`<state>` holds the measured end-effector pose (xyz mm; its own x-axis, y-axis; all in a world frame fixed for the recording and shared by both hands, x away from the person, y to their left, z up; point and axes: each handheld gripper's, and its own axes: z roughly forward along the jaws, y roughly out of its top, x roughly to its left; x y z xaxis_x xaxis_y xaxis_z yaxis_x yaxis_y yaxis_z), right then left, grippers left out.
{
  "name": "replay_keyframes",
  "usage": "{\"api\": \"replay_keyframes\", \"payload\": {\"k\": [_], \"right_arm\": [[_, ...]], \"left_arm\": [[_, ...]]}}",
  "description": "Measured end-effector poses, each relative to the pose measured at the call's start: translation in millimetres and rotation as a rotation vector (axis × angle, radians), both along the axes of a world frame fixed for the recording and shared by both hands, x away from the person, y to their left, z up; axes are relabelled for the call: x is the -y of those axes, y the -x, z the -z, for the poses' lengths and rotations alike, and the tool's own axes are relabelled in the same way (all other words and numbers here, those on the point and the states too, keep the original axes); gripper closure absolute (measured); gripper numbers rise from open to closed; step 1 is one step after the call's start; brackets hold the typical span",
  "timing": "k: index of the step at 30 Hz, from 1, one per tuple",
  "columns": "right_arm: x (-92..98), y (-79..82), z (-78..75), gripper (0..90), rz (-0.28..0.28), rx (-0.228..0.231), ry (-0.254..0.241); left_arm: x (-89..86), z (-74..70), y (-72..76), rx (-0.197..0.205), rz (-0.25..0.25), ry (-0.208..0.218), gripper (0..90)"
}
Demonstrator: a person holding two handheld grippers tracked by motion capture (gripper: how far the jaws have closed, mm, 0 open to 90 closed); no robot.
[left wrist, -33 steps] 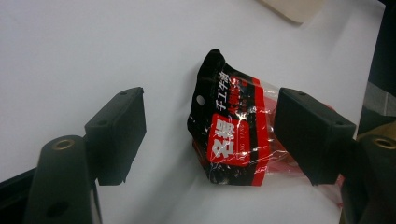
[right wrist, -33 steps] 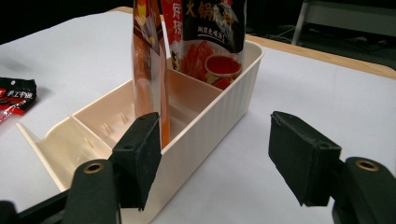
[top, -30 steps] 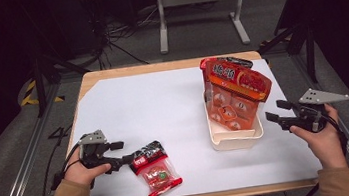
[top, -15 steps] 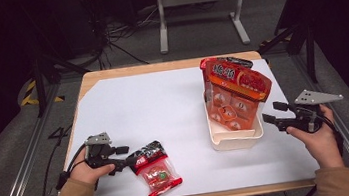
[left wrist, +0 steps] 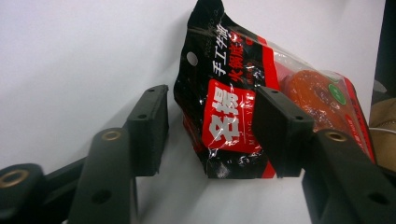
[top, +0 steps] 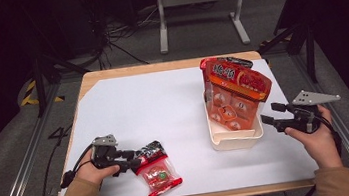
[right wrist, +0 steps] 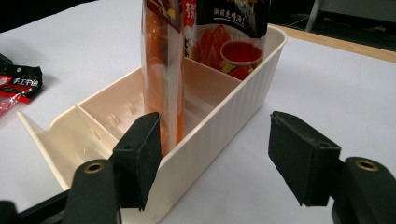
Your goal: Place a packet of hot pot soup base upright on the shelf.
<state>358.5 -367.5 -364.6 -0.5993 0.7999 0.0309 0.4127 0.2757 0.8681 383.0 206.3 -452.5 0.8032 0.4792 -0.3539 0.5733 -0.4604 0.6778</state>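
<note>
At the left of the desk [top: 162, 99], near its front edge, the left claw [top: 132, 159] is held low by the left hand [top: 98, 172], pointing toward a red and black snack packet [top: 157, 173] that lies flat on the white surface. In the left gripper view the black top end of the packet [left wrist: 224, 116] is seen between the two jaws, which have just been closing; the right jaw is seen at the packet's edge, while a clear gap is left between the left jaw and the packet, so the packet is not yet squeezed. Farther right, a cream plastic bin [top: 235, 138] is seen standing on the desk, divided into compartments, with two orange-red packets [top: 236, 93] propped upright inside it. In the right gripper view one upright packet [right wrist: 161, 70] is seen in a middle compartment and a second behind it toward the far end of the bin [right wrist: 224, 126]. At the far right, the right claw [top: 269, 116] is held by the right hand [top: 318, 138] just beside the bin's near end, its jaws spread wide apart, with nothing gripped.
</note>
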Motion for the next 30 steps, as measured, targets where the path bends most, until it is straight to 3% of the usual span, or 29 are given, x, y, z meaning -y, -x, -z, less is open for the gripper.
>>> {"api": "replay_keyframes", "payload": {"k": [10, 17, 23, 30], "right_arm": [[-2.1, -0.7, 1.8, 35.1, -0.007, -0.008, 0.007], [-2.7, -1.2, 2.6, 35.3, -0.008, -0.009, 0.013], [-2.6, -1.4, 2.9, 35.4, -0.007, -0.010, 0.016], [-1.5, -2.2, 3.9, 36.6, -0.004, -0.011, 0.018]], "left_arm": [[-1.2, 3.4, 1.4, 0.060, -0.032, -0.004, 73.8], [-0.4, 2.5, 3.3, 0.060, -0.028, -0.005, 86.3], [-0.9, 0.3, 4.0, 0.061, -0.033, 0.003, 88.9], [-3.4, -12.3, 6.7, 0.063, -0.027, 0.044, 89.3]]}}
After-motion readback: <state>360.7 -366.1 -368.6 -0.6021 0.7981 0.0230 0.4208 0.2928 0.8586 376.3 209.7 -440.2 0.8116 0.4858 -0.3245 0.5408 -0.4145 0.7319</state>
